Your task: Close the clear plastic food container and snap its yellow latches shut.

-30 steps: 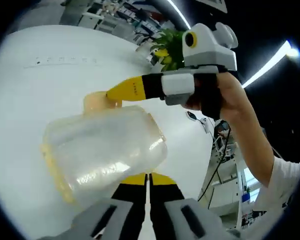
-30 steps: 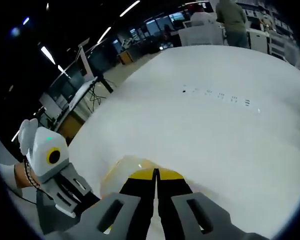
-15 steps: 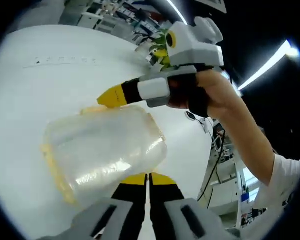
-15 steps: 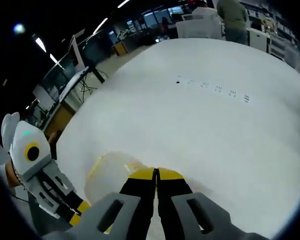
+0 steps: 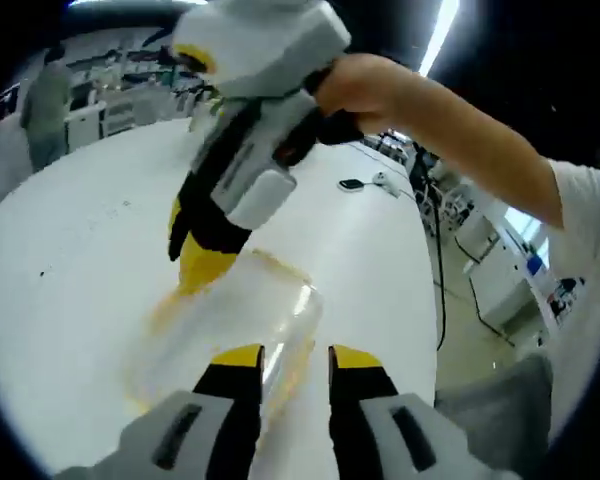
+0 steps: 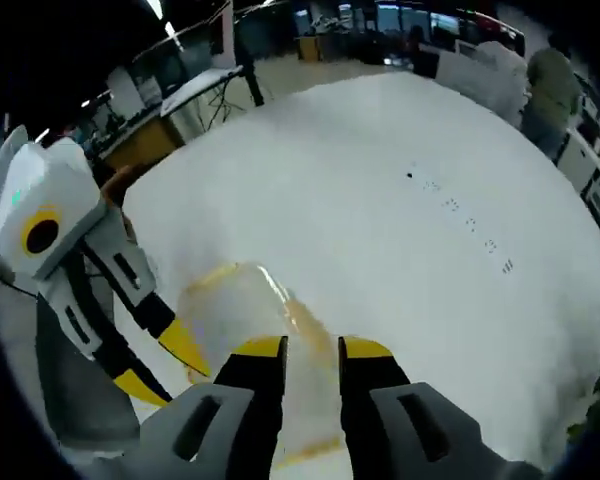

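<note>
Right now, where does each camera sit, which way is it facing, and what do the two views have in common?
Left gripper view: rides the left gripper, looking along its parted jaws at the clear container on the white table; the right gripper and the person's hand come in from above.
Right gripper view: rides the right gripper, jaws parted, looking down over the container and table; the left gripper enters from the left.
Shared: the container, the table and both grippers.
</note>
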Demonstrator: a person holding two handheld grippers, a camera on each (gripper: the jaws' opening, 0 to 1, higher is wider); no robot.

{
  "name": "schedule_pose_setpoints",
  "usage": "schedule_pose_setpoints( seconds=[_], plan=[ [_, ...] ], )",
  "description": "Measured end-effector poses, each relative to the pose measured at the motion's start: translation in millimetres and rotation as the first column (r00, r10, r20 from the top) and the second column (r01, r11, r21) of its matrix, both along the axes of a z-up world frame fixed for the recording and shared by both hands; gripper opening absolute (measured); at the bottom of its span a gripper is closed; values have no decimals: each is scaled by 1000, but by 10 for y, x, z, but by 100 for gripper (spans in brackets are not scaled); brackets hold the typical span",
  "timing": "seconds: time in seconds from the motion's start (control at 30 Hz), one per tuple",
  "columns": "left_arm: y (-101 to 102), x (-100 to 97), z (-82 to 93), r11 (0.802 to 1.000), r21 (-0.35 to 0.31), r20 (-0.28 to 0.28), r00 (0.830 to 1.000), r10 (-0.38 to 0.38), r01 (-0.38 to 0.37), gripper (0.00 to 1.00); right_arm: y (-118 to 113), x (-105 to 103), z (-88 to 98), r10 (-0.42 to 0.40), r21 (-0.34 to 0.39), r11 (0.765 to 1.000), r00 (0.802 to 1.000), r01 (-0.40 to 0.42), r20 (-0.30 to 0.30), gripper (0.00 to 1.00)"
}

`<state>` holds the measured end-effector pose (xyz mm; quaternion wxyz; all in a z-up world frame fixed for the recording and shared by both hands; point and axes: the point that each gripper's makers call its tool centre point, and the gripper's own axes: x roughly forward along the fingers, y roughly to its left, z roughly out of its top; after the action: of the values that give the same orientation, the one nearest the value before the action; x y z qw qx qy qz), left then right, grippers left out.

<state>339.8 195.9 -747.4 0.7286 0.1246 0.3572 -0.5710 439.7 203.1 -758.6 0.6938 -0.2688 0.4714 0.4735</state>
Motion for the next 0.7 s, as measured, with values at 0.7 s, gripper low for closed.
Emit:
schedule_pose_setpoints(
  seconds=[0.7],
  plan=[
    [40,88,-193,963,226,214,958,-193,143,28,93,-371,-184,288,-201,927,945,-316,-156,35]
  ],
)
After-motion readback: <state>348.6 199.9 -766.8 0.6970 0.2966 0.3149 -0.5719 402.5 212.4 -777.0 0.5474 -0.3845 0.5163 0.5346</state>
